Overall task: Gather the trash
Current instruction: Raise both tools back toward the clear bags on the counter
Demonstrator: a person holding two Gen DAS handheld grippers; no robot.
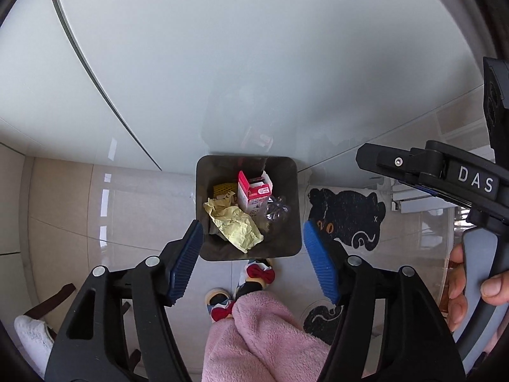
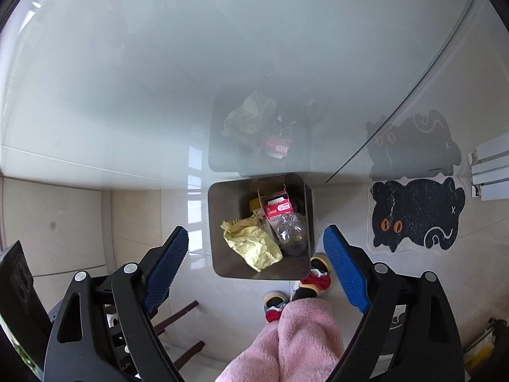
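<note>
Below the left gripper (image 1: 253, 261), whose jaws stand apart with nothing between them, sits the dark bin (image 1: 296, 242) against the white cabinet, so trash can drop straight in. It already holds yellow crumpled paper (image 1: 233, 226), a red and white carton (image 1: 253, 195) and a clear bottle (image 1: 276, 213). From the right wrist, the right gripper (image 2: 256, 264) is also released and empty above the same bin, near the cat mat (image 2: 416, 216); something yellow deeper inside is perhaps mesh.
</note>
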